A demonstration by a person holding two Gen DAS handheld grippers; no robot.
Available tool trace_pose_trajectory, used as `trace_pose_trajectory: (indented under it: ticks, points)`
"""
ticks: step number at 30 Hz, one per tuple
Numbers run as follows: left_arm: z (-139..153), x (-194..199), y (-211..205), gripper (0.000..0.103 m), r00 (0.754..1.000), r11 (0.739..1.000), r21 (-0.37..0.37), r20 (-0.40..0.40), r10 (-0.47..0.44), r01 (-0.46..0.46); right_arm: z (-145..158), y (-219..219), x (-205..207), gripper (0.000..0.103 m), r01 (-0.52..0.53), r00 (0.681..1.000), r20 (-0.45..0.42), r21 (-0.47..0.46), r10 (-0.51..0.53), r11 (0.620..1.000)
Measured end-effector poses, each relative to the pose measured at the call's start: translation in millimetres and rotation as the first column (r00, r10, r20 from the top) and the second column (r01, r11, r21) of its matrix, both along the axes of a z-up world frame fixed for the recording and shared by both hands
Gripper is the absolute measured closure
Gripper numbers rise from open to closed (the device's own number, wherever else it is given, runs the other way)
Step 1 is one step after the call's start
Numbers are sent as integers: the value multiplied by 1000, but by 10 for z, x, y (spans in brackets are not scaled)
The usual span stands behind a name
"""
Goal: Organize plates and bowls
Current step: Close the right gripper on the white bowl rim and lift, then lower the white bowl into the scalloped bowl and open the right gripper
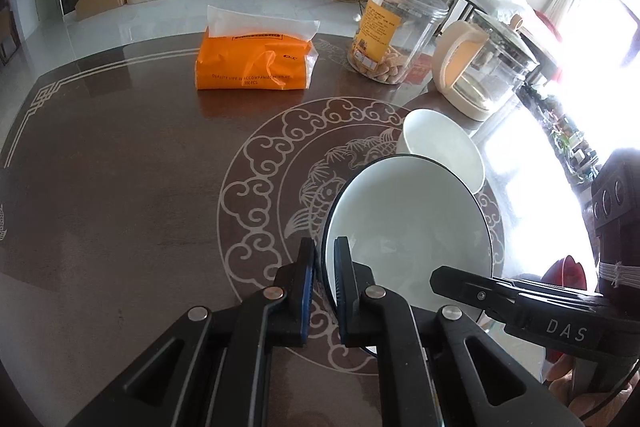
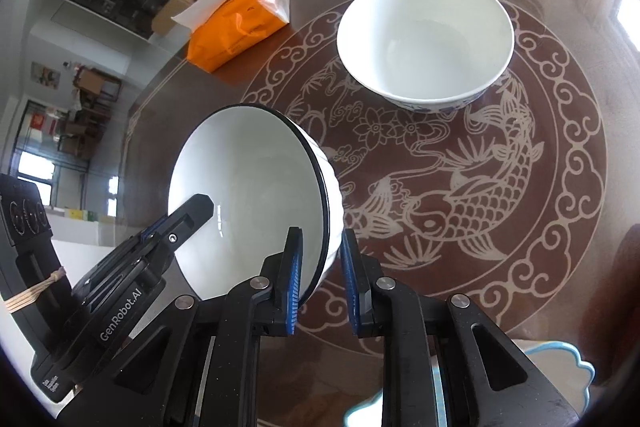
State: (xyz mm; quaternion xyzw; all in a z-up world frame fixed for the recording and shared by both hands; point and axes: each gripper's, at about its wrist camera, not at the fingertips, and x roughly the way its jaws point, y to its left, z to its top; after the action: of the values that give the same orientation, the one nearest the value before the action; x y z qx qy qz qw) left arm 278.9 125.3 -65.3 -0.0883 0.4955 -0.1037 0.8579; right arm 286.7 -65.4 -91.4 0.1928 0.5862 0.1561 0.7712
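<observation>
We find the dark-rimmed white ribbed bowl (image 2: 256, 195) tilted above the fish medallion (image 2: 460, 195), its rim clamped by both left gripper (image 1: 324, 259) and right gripper (image 2: 320, 259); the plain white bowl (image 2: 426, 39) stands beyond.

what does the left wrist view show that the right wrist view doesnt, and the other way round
Only the left wrist view shows the left gripper shut on the rim of the black-rimmed bowl, and the snack jar whole, up to its top.

Only the right wrist view shows the right gripper clamped across that bowl's wall, the blue pattern low on the outside of the white bowl, and a light blue scalloped dish at the bottom edge.

Both show the tilted black-rimmed bowl held from two sides, the white bowl, the orange tissue pack, the kettle and the patterned table.
</observation>
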Motion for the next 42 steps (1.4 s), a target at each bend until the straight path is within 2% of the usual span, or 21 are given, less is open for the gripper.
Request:
trace_pose_trajectory:
  ticks: [6, 10, 15, 21, 32, 42]
  points:
    - [391, -482, -234, 94, 997, 999, -33, 62, -38, 40, 461, -259, -466, 81, 2, 998, 56, 19, -3, 1000]
    - [437, -808, -496, 94, 994, 995, -44, 77, -82, 85, 589, -477, -801, 81, 5, 998, 61, 12, -6, 1000]
    - [263, -1129, -811, 94, 991, 990, -61, 48, -126, 129, 445, -782, -1164, 81, 23, 1000, 17, -13, -23, 1000]
    - [-84, -1273, -1061, 93, 989, 987, -61, -22, -149, 148, 131, -1030, -1386, 81, 64, 997, -28, -41, -65, 997]
    - [-426, -1283, -1178, 93, 985, 989, -50, -89, -145, 141, -209, -1143, -1385, 81, 65, 995, -73, -60, -69, 996]
    - [-436, -1276, -1232, 90, 983, 986, -36, -83, -163, 160, -277, -1173, -1368, 81, 50, 997, -60, -59, -54, 997]
